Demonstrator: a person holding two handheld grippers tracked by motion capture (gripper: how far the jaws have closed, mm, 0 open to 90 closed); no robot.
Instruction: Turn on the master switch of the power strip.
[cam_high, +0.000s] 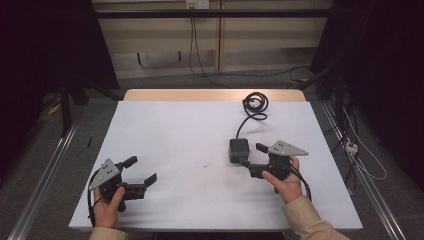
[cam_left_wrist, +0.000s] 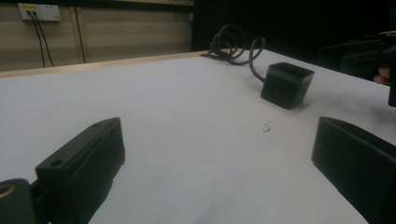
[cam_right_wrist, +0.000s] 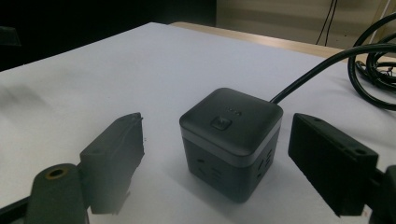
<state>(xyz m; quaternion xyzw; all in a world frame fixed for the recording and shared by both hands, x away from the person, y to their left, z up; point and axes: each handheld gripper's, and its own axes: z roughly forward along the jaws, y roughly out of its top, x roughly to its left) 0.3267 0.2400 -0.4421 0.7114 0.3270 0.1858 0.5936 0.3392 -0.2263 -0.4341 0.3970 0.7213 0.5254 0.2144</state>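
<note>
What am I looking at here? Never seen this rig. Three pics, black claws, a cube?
A person sits at a white table, holding a hand-operated gripper in each hand; no robot arm. The high view looks down from above: left gripper, right gripper. The other two pictures come from cameras riding on each gripper, looking along its black fingers. On the table lies a black cube power strip with a coiled cable. Both grippers are open and hold nothing; the right gripper's fingers stand on either side of the cube, apart from it.

bare table (cam_high: 175, 135) lies open leftward; power cube (cam_high: 238, 150) and coiled cable (cam_high: 255, 103) block the right.
</note>
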